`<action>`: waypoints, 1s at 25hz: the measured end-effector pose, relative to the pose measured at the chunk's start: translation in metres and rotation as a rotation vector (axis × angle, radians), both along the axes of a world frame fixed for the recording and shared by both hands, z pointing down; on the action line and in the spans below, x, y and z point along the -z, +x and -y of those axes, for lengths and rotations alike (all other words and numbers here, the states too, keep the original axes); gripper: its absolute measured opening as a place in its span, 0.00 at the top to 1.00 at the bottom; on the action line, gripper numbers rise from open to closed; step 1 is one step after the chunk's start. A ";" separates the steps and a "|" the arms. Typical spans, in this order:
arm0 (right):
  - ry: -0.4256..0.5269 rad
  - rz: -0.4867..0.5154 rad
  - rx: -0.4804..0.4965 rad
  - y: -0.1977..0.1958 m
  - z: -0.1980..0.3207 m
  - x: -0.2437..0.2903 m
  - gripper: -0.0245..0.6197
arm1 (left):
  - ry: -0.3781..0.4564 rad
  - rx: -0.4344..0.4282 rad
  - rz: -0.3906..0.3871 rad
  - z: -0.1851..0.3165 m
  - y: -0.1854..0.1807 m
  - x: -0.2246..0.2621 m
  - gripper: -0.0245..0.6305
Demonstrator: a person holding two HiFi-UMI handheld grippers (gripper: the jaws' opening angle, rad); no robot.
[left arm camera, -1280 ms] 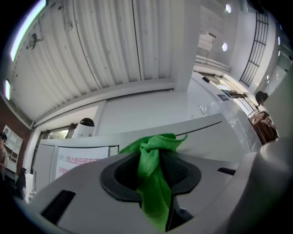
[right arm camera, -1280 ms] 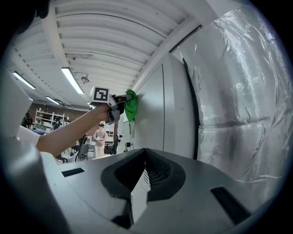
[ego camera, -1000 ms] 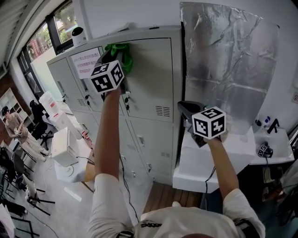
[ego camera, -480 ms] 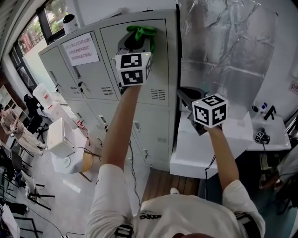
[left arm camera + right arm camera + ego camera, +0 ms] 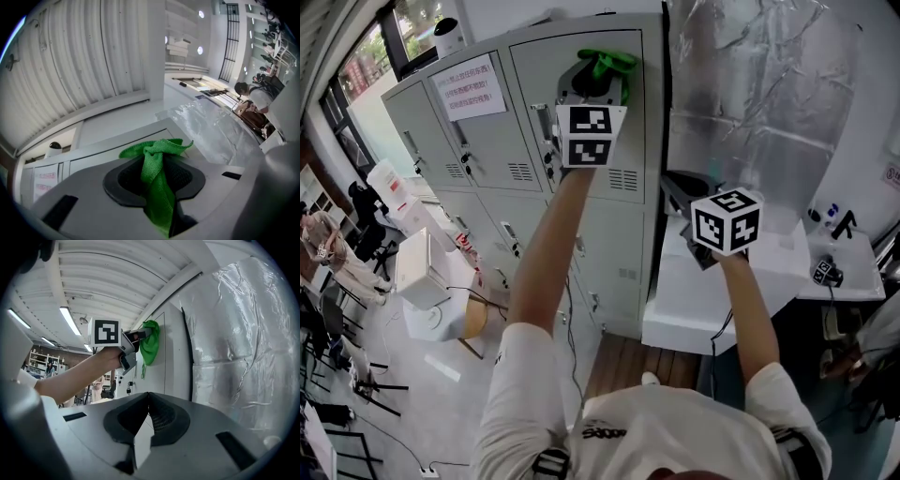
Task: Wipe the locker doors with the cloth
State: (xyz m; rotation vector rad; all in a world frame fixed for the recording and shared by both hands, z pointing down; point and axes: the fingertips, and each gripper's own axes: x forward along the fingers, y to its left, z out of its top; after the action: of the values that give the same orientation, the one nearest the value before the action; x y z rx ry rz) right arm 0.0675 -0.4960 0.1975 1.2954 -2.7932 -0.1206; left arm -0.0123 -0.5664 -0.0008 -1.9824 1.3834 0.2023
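Left gripper view shows your left claw (image 5: 157,176) clamped on the crumpled green microfibre cloth (image 5: 154,154), up at the top right of the grey metal locker door (image 5: 534,103). Press it flat and sweep down in overlapping strokes; your right claw (image 5: 146,401) is closed and empty.

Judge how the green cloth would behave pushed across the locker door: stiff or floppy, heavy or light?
Probably floppy: the cloth bunches and folds where the jaws pinch it. Likely light: a small pinch holds the whole bundle.
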 end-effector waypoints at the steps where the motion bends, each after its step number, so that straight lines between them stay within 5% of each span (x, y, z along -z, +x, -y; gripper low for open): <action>1: -0.002 0.002 0.001 -0.001 0.000 -0.001 0.95 | -0.009 0.010 -0.025 0.004 -0.010 -0.003 0.78; 15: -0.028 -0.010 0.058 -0.027 0.000 -0.016 0.95 | -0.104 0.071 -0.305 0.046 -0.151 -0.042 0.78; 19: -0.034 -0.002 0.049 -0.019 0.001 -0.019 0.95 | -0.077 0.046 -0.346 0.044 -0.146 -0.045 0.79; 25: -0.035 0.005 0.024 -0.003 0.002 -0.022 0.95 | -0.056 0.034 -0.270 0.034 -0.105 -0.049 0.79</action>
State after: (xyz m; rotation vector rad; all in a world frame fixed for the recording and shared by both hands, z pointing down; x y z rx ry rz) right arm 0.0645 -0.4977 0.2198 1.2570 -2.8020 -0.0700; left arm -0.1169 -0.6000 0.0485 -2.0316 1.6059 0.4335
